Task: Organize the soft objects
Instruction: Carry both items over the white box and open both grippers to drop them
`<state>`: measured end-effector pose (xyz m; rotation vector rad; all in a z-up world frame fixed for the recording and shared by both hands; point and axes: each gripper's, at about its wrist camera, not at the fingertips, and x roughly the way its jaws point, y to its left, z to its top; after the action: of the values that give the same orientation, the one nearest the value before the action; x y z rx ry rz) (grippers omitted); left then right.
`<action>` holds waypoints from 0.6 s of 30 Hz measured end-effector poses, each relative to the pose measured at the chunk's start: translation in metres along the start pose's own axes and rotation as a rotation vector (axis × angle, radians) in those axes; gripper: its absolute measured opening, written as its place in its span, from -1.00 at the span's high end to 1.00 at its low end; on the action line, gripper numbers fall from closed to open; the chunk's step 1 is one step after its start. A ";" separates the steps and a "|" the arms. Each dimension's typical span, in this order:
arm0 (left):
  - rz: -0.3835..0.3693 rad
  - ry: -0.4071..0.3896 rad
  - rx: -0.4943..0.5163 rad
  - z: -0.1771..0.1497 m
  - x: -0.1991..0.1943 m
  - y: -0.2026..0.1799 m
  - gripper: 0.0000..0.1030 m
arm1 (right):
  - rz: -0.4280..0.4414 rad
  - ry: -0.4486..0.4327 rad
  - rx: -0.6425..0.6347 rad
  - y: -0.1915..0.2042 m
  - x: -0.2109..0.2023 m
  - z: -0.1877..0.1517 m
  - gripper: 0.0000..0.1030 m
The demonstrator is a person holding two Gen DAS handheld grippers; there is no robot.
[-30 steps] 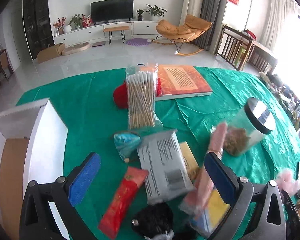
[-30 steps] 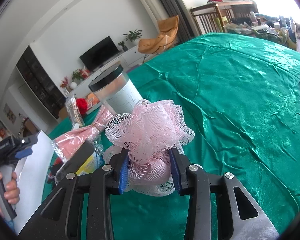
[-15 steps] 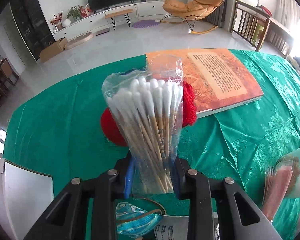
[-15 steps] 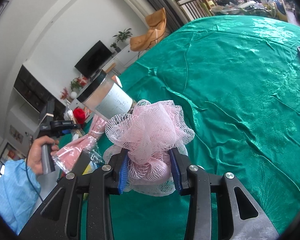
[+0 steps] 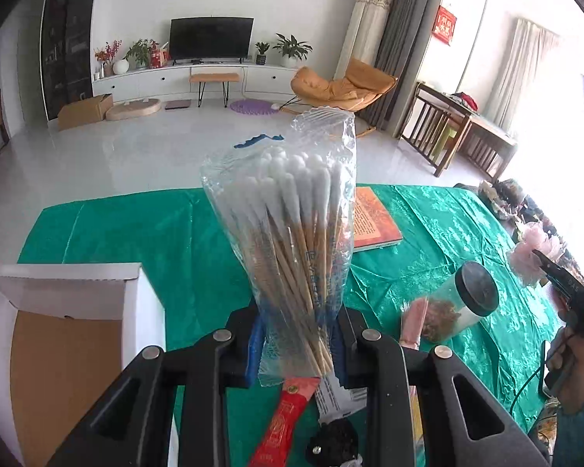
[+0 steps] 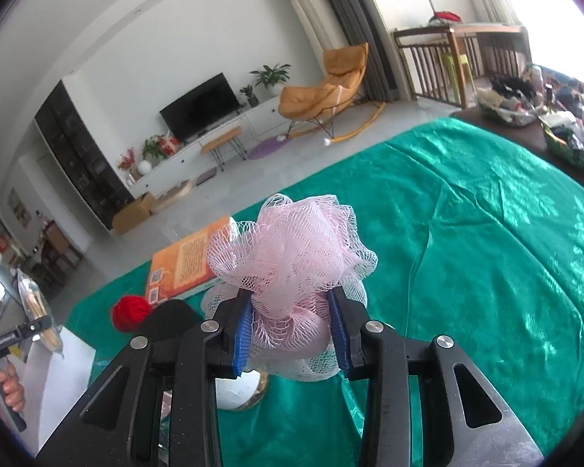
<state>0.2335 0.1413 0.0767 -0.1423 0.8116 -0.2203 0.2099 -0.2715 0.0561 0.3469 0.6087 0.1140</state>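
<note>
No legible text; print on orange book [image 6: 187, 260] and swab bag [image 5: 292, 241] too blurred.

An orange book [image 5: 373, 220] is being seen lying flat on the green-clothed tabletop [image 5: 167, 241], far side. A clear jar with a black lid [image 5: 461, 303] is being shown tipped on its side near the right. A red packet [image 5: 282, 424] and a grey pouch [image 5: 336, 393] are being glimpsed at the near edge, touching. Beyond the tabletop, a dark television [image 5: 211, 38] is being framed on a white cabinet, an orange rocking chair [image 5: 340, 87] is being caught by the curtains, and a cardboard carton [image 5: 85, 111] is being left on the floor.
</note>
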 end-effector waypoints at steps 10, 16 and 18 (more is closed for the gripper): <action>0.231 0.040 -0.176 -0.117 -0.136 0.131 0.45 | 0.487 0.039 -0.208 0.229 -0.059 -0.039 0.28; 0.474 0.121 -0.318 -0.203 -0.173 0.193 -0.34 | 0.763 0.276 -0.232 0.348 -0.050 -0.120 0.23; 0.525 0.118 -0.356 -0.221 -0.176 0.202 -0.89 | 0.817 0.354 -0.224 0.366 -0.039 -0.143 -0.04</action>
<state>-0.0177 0.3718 0.0073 -0.2464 0.9726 0.4167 0.0945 0.1039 0.0967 0.3425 0.7645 1.0368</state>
